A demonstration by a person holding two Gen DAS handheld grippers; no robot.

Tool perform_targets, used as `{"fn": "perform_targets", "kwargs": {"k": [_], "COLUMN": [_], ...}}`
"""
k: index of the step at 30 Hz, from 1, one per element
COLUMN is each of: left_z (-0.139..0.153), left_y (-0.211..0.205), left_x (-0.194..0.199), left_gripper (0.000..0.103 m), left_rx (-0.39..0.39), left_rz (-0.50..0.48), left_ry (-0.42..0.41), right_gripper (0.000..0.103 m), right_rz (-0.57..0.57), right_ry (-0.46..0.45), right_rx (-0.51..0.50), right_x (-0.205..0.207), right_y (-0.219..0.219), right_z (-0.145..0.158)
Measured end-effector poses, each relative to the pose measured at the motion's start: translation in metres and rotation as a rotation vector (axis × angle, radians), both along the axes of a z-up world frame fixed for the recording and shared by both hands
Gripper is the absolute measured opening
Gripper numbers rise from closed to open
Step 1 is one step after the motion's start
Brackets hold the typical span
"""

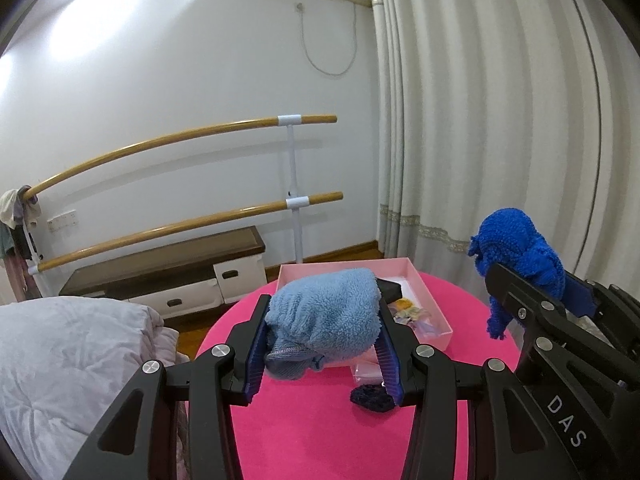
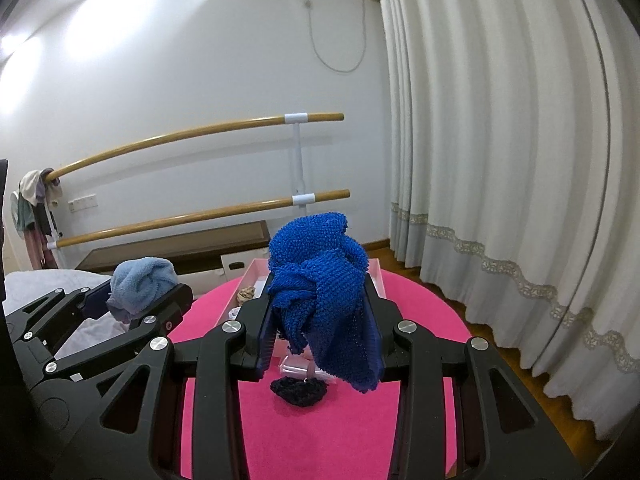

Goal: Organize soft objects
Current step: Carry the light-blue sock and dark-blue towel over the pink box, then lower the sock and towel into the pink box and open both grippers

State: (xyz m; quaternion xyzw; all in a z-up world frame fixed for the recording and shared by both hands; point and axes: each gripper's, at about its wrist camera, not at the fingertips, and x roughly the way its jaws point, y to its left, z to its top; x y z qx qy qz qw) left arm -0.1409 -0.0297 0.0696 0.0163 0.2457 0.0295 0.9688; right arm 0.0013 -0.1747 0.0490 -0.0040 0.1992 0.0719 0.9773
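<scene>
Fleece cloth (image 1: 326,312) and knit cloth (image 2: 320,300), which your left gripper (image 1: 322,344) and right gripper (image 2: 320,328) clamped at frame centre, risked snagging the pink box (image 1: 430,300).

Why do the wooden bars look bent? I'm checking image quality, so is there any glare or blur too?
Left wrist view: fisheye bows the wooden bars and curtain; glare whitens the upper-left wall; the light blue cloth is sharp. Right wrist view: same bowing and wall glare; the dark blue knit is sharp.
</scene>
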Motion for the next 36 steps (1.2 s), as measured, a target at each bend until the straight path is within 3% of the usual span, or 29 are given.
{"fn": "perform_targets", "kwargs": {"k": [7, 16, 24, 30, 36], "left_z": [-0.009, -0.029, -0.054, -0.069, -0.081], "left_y": [-0.002, -0.003, 0.017, 0.038, 0.048], "left_x": [0.028, 0.101, 0.197, 0.272, 0.348], "left_gripper": [0.044, 0.044, 0.044, 0.044, 0.045], "left_rx": [0.001, -0.016, -0.059, -0.105, -0.090], "left_rz": [-0.001, -0.022, -0.046, -0.061, -0.079], "left_ry": [0.042, 0.161, 0.291, 0.353, 0.385], "right_gripper": [0.034, 0.034, 0.035, 0.036, 0.039], "right_rz": [-0.001, 0.006, 0.029, 0.033, 0.058], "right_ry": [0.036, 0.146, 0.256, 0.305, 0.346], "right_rx": [-0.003, 0.013, 0.025, 0.049, 0.065], "right_x": [0.014, 0.063, 0.128, 0.178, 0.222], "right_y": [0.001, -0.003, -0.001, 0.003, 0.007], "right_z": [-0.008, -0.036, -0.066, -0.080, -0.088]}}
